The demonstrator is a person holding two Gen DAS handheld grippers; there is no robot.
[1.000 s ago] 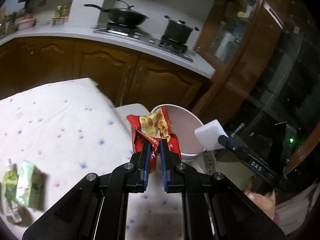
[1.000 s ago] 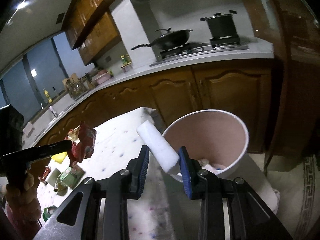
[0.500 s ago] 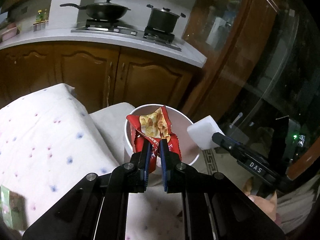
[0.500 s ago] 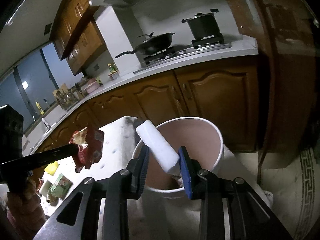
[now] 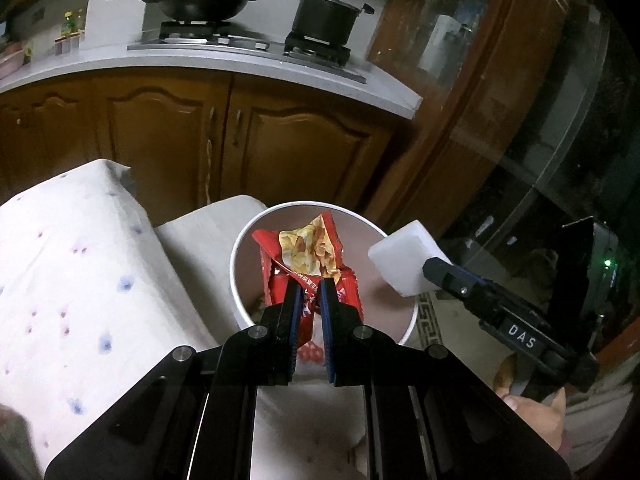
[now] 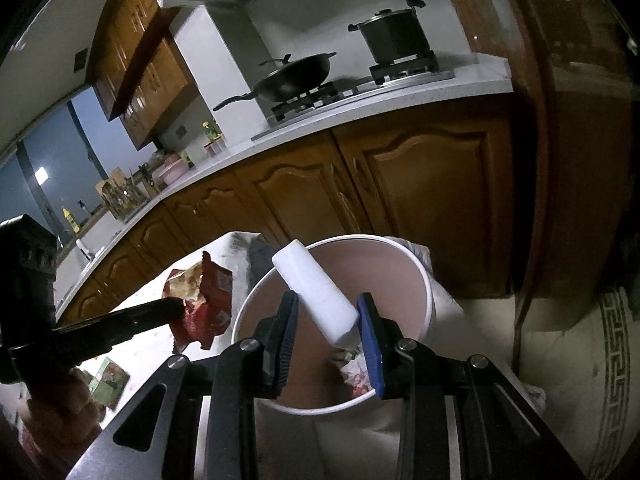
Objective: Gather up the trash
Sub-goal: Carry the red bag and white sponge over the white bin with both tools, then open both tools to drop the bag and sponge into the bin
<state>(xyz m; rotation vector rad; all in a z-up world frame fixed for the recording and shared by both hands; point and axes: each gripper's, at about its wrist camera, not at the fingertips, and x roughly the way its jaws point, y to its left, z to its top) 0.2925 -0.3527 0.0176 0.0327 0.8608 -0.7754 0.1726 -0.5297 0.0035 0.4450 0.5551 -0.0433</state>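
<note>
My left gripper is shut on a crumpled red snack bag and holds it over the mouth of the white trash bucket. The bag also shows in the right wrist view, left of the bucket. My right gripper is shut on a white foam block above the bucket's opening. That block shows in the left wrist view at the bucket's right rim. Some trash lies in the bucket's bottom.
A table with a white dotted cloth lies left of the bucket, with a green packet on it. Wooden cabinets and a counter with a wok and pot stand behind. A dark glass cabinet is to the right.
Both grippers have moved toward the bucket. The red bag went from the table side to over the bucket's mouth. The foam block now hangs over the opening.
</note>
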